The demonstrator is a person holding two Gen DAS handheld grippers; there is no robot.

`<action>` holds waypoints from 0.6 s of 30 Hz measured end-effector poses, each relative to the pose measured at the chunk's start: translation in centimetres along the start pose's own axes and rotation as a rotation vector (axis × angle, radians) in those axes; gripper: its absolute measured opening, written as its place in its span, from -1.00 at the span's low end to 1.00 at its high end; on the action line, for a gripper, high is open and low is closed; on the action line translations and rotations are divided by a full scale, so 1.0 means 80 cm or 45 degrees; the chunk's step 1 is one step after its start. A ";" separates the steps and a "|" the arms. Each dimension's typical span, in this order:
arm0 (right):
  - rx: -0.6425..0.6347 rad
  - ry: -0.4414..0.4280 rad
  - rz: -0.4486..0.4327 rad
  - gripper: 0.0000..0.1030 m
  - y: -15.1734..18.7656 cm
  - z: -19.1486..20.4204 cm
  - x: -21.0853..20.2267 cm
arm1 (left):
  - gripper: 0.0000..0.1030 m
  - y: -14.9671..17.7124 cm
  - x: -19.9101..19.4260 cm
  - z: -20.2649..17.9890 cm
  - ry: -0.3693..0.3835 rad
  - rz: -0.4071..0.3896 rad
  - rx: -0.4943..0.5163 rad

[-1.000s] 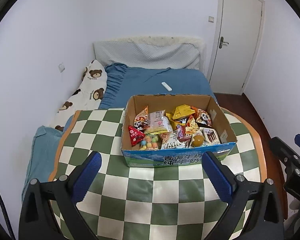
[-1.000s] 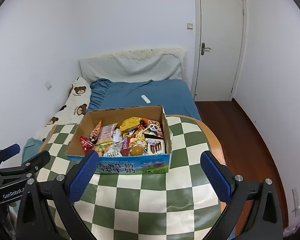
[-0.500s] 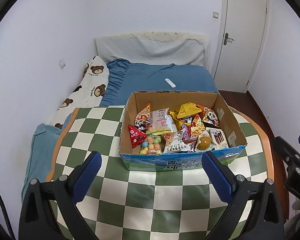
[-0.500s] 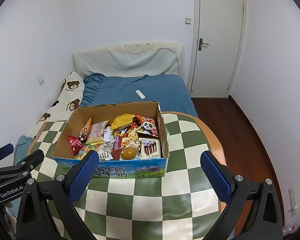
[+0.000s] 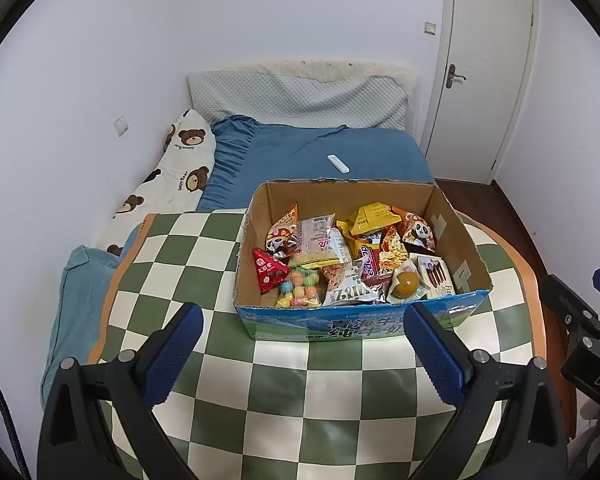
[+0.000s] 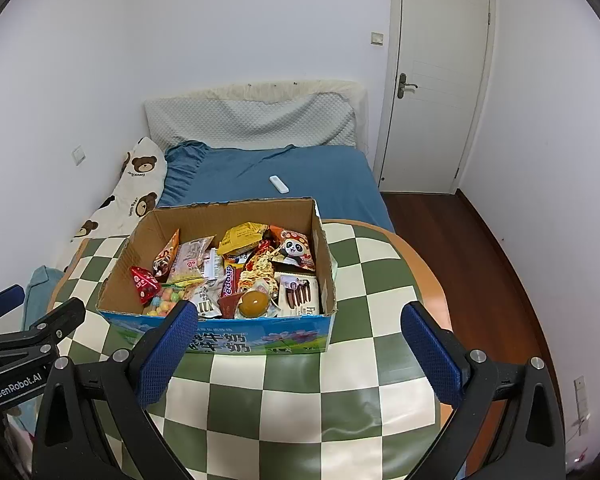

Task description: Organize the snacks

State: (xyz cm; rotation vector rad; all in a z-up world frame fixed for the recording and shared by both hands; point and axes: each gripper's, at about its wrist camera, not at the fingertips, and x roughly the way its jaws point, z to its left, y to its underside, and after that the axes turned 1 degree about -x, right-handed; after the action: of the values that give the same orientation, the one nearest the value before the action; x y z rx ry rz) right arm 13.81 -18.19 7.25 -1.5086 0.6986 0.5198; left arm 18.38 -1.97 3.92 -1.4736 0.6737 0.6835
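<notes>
Left gripper (image 5: pixel 300 344): jaws spread, empty, above checkered desk (image 5: pixel 284 392) | cardboard box (image 5: pixel 256 276): mid-desk, heaped with snack packets (image 5: pixel 340 260), likely light, crinkly, slippery; best pinched by sealed edges | right gripper (image 6: pixel 300 344): jaws spread, empty, near box front.

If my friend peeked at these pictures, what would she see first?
Probably the cardboard box crammed with bright snacks, sitting on the green-and-white checkered table. Next, the blue fingers of the open left gripper poke up at the bottom, holding nothing. Behind the table is a blue bed with a teddy-bear pillow along the wall.
</notes>
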 end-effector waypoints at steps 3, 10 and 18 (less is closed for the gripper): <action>0.003 -0.004 0.005 1.00 0.001 -0.001 0.001 | 0.99 0.000 -0.001 -0.001 -0.001 0.002 0.004; 0.008 -0.010 0.011 1.00 0.003 -0.002 -0.001 | 0.99 -0.001 -0.001 -0.001 -0.001 0.001 -0.001; 0.003 -0.020 0.004 1.00 0.003 -0.004 -0.004 | 0.99 -0.004 -0.006 -0.003 -0.004 -0.008 0.002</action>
State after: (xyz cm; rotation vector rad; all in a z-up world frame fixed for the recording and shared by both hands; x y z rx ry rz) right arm 13.40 -18.44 7.32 -1.5004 0.6892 0.5326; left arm 18.30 -2.21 4.50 -1.4722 0.6667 0.6801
